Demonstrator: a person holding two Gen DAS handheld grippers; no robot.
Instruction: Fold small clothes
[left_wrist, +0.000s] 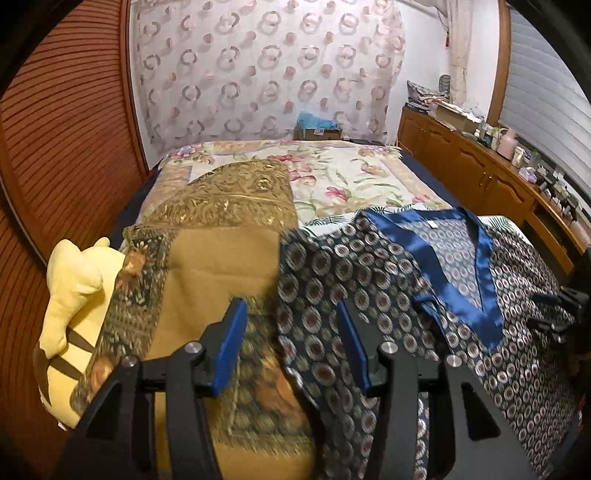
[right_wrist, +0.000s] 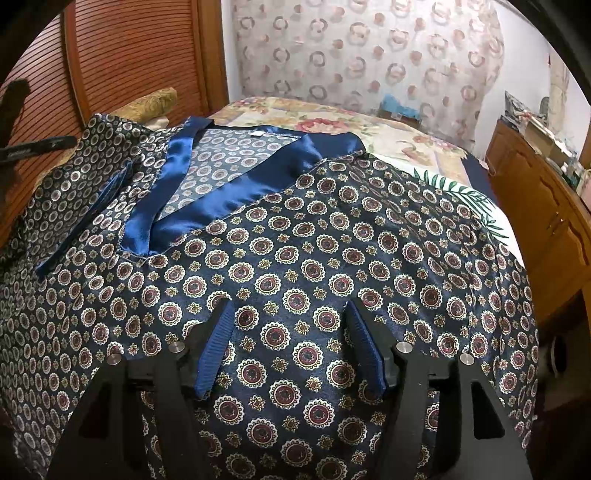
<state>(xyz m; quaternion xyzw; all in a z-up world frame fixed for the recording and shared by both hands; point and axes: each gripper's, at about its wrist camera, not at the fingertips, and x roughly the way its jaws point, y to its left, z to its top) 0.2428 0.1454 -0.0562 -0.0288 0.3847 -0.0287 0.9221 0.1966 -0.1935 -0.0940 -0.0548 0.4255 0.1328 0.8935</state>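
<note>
A navy satin top (left_wrist: 369, 266) (right_wrist: 295, 240) with a round medallion print lies spread flat on the bed, front up. Its shiny blue V-neck trim (left_wrist: 461, 295) (right_wrist: 240, 192) points toward me. My left gripper (left_wrist: 290, 306) hovers open over the top's left edge, where it meets a golden-brown cloth; nothing is between its blue pads. My right gripper (right_wrist: 291, 310) stands open just above the right side of the top's front, with only flat fabric under the gap. In the left wrist view the right gripper (left_wrist: 561, 314) shows as a dark shape at the right edge.
A golden-brown patterned cloth (left_wrist: 221, 258) lies left of the top, with a yellow plush toy (left_wrist: 74, 295) beside it. The floral bedspread (left_wrist: 351, 173) stretches to the far wall. A wooden cabinet (left_wrist: 480, 166) with clutter runs along the right, a slatted wooden door (left_wrist: 55, 147) along the left.
</note>
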